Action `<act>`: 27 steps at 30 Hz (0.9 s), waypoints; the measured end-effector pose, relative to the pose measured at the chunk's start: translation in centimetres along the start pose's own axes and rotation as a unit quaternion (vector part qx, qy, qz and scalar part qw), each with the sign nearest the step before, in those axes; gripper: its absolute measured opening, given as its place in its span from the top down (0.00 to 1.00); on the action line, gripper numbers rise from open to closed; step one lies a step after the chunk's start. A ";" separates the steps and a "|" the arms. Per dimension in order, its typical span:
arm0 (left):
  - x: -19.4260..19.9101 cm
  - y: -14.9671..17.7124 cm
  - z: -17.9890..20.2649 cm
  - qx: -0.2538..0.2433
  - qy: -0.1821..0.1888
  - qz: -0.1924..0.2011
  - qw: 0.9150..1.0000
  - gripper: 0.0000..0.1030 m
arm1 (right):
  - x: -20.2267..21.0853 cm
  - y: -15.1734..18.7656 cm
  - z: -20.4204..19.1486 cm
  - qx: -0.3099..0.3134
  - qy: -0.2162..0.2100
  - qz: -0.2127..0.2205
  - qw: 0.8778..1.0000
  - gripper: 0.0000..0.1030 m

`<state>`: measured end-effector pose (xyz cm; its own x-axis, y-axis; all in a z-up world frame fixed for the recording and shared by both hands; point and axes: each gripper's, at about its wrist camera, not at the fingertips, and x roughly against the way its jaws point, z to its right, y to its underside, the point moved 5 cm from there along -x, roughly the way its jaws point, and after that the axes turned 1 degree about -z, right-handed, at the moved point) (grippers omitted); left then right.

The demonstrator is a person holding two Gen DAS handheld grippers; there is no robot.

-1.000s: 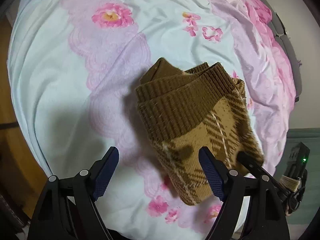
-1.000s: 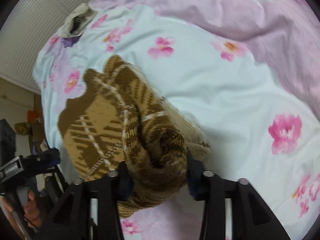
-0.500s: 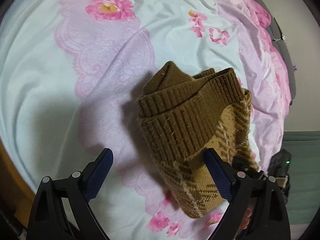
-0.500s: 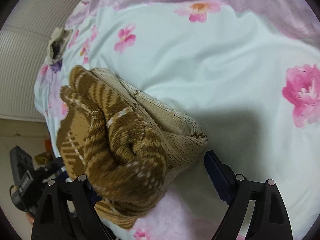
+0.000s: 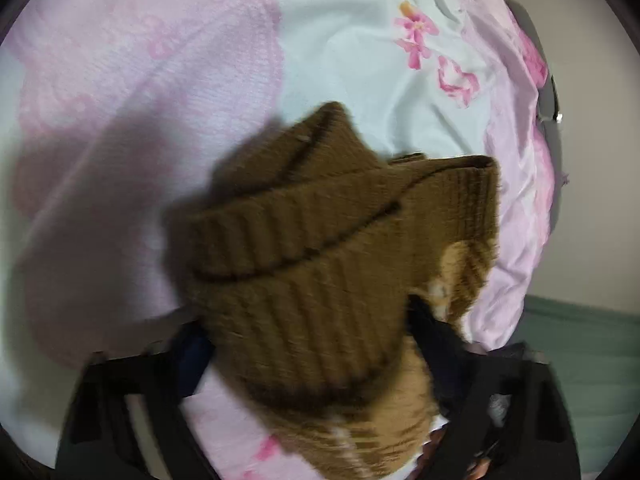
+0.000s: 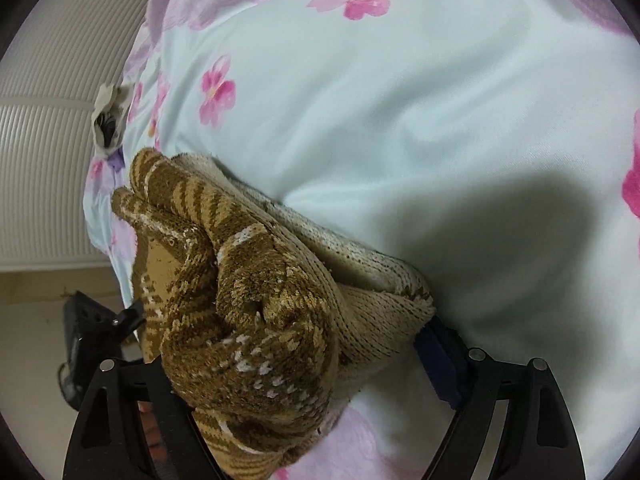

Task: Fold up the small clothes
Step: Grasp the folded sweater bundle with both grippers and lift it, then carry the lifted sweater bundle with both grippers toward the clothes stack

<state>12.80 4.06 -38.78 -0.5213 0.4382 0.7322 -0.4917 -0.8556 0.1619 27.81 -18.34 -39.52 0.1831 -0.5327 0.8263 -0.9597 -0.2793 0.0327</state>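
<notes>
A small brown knit sweater (image 5: pixel 320 280) with a ribbed hem and tan plaid lies bunched in a folded heap on the flowered bedsheet (image 5: pixel 352 60). My left gripper (image 5: pixel 308 352) is open, its fingers on either side of the ribbed end, close against it. In the right wrist view the same sweater (image 6: pixel 248 300) fills the lower left. My right gripper (image 6: pixel 304 364) is open, its blue right pad (image 6: pixel 438 364) beside the cream inner side of the fold. Its left finger is hidden behind the knit. The left gripper (image 6: pixel 100 332) shows past the sweater.
The sheet (image 6: pixel 400 120) is pale blue with pink flowers and lilac lace bands. A small grey and white cloth (image 6: pixel 110 120) lies at the bed's far edge by a ribbed white wall (image 6: pixel 52 120). A green wall (image 5: pixel 580 344) lies past the bed's right edge.
My right gripper has opened and let go of the sweater. My left gripper has moved forward so its fingers now straddle the ribbed end.
</notes>
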 end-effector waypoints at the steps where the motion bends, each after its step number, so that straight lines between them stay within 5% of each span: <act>1: 0.2 0.1 0.4 0.004 -0.011 0.005 1.000 0.27 | 0.0 -0.1 -0.1 -0.002 0.002 0.002 1.000 0.20; 6: 2.5 1.1 3.4 -0.072 -0.041 0.007 0.997 0.46 | 1.2 0.3 -0.6 -0.016 0.002 0.007 1.000 0.36; 17: 13.3 1.6 10.2 -0.153 -0.007 0.046 0.987 0.49 | 8.7 3.8 -7.3 0.011 -0.070 0.049 0.996 0.45; 27: 23.6 -5.1 10.6 -0.153 0.028 0.110 0.982 0.49 | 11.9 2.5 -19.5 0.075 -0.092 0.101 0.988 0.45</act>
<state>10.39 15.90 -15.31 -0.6726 0.2736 0.6876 -0.5444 -0.8122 -0.2094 23.45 -9.79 -18.70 0.0398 -0.7219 0.6909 -0.9409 -0.2598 -0.2172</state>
